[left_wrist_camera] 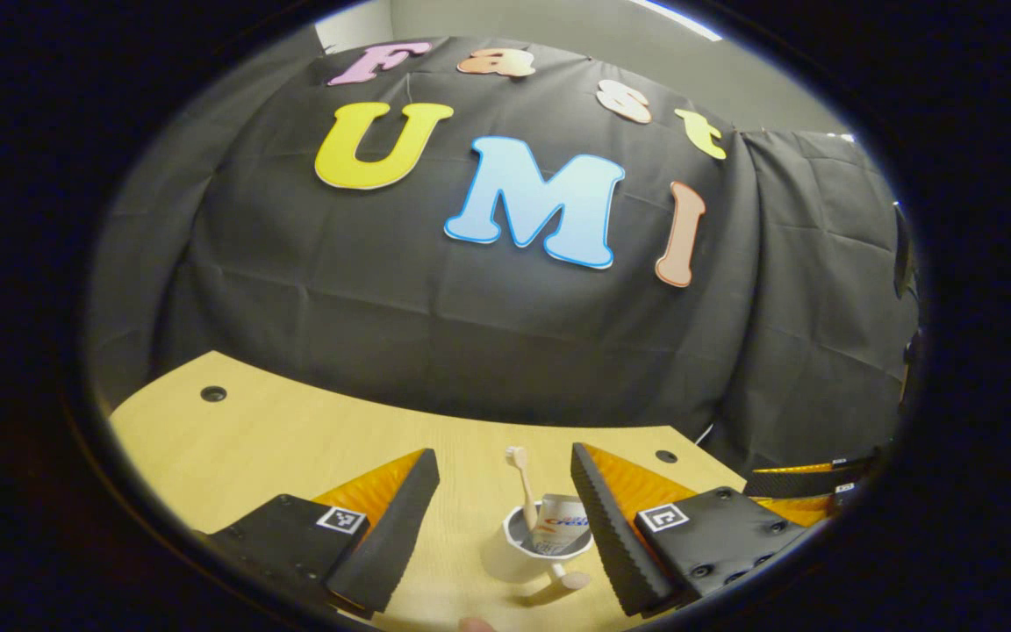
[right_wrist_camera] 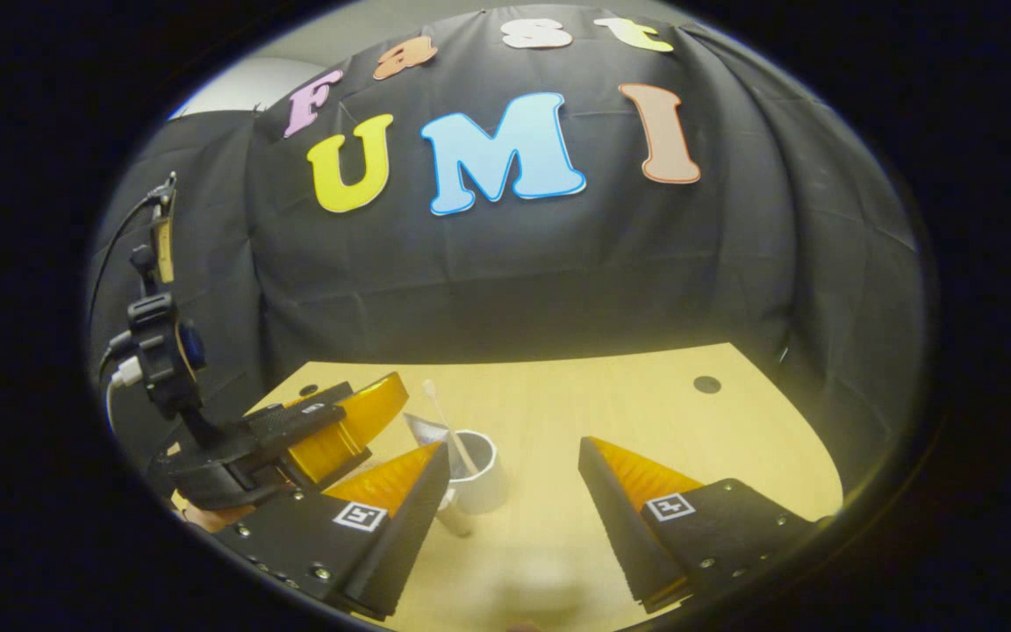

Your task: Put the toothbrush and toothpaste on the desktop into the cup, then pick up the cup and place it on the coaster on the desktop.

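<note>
Standing between the left gripper's [left_wrist_camera: 505, 527] widely spread fingers, just ahead of them, the cup [left_wrist_camera: 530, 555] already holds the toothbrush [left_wrist_camera: 522, 481] and toothpaste [left_wrist_camera: 560, 525]. The right gripper [right_wrist_camera: 512, 518] also gapes wide, the cup ahead to its left. It looks light, rigid, slick and top-heavy; clamp the wall low, avoiding the handle.

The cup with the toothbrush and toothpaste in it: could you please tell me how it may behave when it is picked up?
The cup looks small and plain, so probably light and stiff. The toothbrush stands tall above its rim and leans, beside the toothpaste, so it may be top-heavy and tip if nudged. Its smooth wall could slip.
</note>
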